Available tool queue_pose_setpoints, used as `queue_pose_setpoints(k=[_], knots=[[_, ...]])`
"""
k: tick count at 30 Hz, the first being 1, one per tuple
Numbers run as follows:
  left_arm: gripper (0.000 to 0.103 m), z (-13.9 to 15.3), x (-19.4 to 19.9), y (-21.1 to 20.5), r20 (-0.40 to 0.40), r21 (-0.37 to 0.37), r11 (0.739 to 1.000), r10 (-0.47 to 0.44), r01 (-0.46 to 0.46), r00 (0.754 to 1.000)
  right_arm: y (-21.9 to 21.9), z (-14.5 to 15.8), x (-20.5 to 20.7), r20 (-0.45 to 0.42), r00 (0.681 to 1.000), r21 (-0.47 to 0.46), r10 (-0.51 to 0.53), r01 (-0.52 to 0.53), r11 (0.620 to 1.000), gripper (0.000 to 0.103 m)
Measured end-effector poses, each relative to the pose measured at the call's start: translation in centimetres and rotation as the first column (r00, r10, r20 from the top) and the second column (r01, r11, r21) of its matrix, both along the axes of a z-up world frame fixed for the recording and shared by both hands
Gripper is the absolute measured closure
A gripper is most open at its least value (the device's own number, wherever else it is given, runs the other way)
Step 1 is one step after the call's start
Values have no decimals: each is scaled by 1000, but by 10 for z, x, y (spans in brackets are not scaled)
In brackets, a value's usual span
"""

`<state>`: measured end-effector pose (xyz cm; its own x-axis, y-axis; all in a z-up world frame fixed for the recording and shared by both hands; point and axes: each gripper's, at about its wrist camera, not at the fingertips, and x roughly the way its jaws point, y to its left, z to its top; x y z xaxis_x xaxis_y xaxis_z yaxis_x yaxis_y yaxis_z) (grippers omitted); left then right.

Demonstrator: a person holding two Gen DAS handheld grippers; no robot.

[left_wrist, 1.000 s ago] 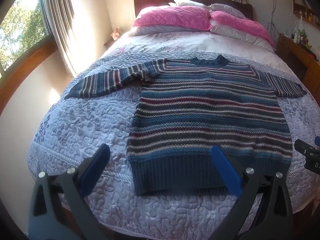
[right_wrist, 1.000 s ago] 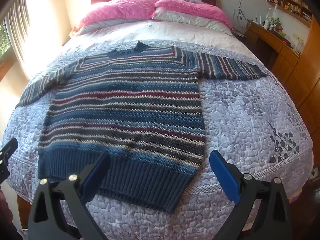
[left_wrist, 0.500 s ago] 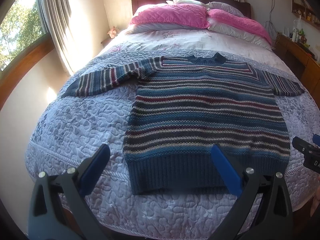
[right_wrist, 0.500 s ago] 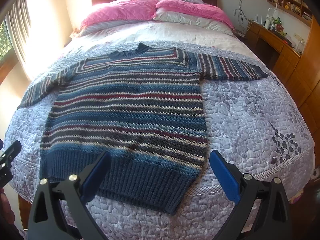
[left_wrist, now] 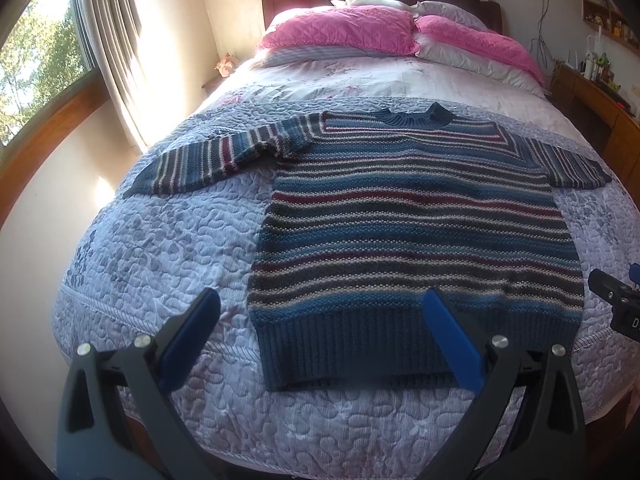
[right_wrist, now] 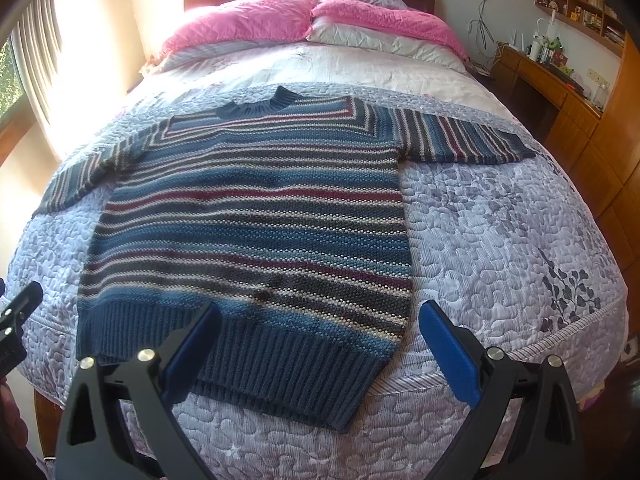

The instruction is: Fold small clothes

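Sun comes in through the window on the left and falls across a wide bed (left_wrist: 168, 248) covered in a pale lilac quilted spread, with two pink pillows (left_wrist: 340, 34) piled against a dark headboard and a wooden desk (right_wrist: 552, 80) with shelves running along the right wall. Spread flat on the near half of the quilt lies a striped knit sweater (left_wrist: 408, 220) in blues, maroon and cream (front up, as far as I can tell). Its long axis runs from the foot of the bed toward the pillows: the dark ribbed hem (right_wrist: 256, 356) sits nearest the foot edge and the ribbed collar (right_wrist: 260, 106) points toward the headboard. Both sleeves stretch straight out sideways, so the stripes on the body run across the bed while those on the sleeves run up and down; the sleeve toward the window (left_wrist: 208, 160) ends well short of the quilt's edge, and the sleeve toward the desk (right_wrist: 460, 140) lies flat as well. The left gripper (left_wrist: 318, 340) hangs over the hem's left corner with its blue-padded fingers spread wide, pinching nothing. The right gripper (right_wrist: 320, 344) hovers over the hem's right corner, likewise agape and empty. Each gripper shows at the edge of the other's view.
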<state>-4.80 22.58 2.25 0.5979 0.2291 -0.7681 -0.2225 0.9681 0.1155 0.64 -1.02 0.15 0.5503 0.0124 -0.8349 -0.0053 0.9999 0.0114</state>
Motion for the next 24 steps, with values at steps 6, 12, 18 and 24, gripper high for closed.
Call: queue_pose_setpoints(k=[6,12,18,24], knots=[[3,0,2,1,-2,3,1000,-2,2,1000,1,-2,1,-4,1000,-5,7,-7,1000,4],[3,0,3,2,-3,8,1000,1,-1,1000,0,-3,2,-5,1000,-2,7,-7,1000,4],[3,0,5,2,-5,7,1000,2,-2,1000,-1,-5,2,-8,1000,5,6,-6,1000,4],[3,-1,5,4,-8,3,1000,7,-7,1000,-1,-6,2,-7,1000,4,4,-4,1000,4]])
